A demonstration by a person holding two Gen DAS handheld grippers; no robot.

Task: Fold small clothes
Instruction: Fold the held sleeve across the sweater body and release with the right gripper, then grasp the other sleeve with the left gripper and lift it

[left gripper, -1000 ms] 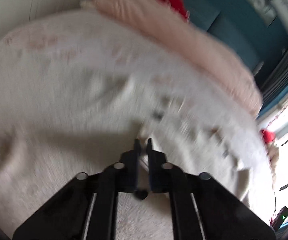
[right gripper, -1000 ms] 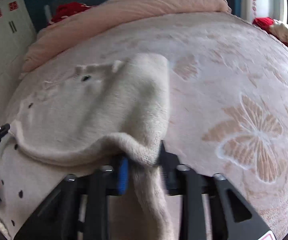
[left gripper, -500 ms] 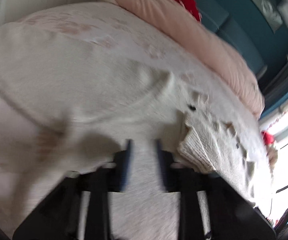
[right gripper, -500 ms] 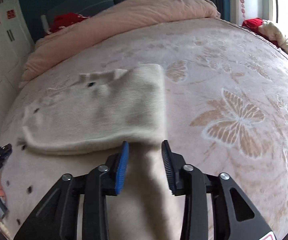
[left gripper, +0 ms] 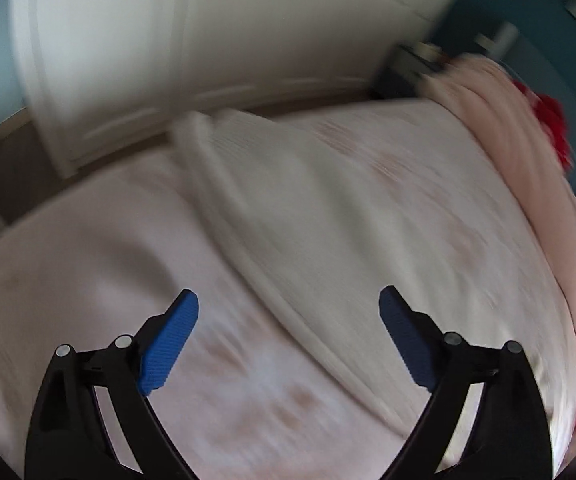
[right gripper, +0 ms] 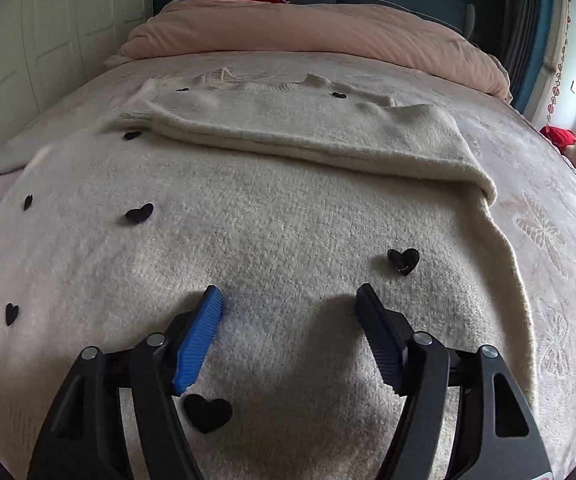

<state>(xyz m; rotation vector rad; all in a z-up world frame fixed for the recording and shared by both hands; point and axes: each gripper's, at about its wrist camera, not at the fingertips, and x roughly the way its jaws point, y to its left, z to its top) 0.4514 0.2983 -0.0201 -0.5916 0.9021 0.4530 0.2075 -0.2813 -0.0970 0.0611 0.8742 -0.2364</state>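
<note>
Here the cream knit sweater (right gripper: 272, 216), dotted with black hearts, lies flat on the bed (right gripper: 560, 240), one sleeve (right gripper: 308, 132) folded across its chest, likely to square it for the next fold. The right gripper (right gripper: 288, 312) hovers low over the sweater's body, jaws spread and empty. The left gripper (left gripper: 288, 320), also wide apart and holding nothing, hangs over blurred bedspread beside a cream fabric edge (left gripper: 272, 280). Bare bed lies beyond the sweater's right side; the pink duvet (right gripper: 328, 36) bounds the far edge.
</note>
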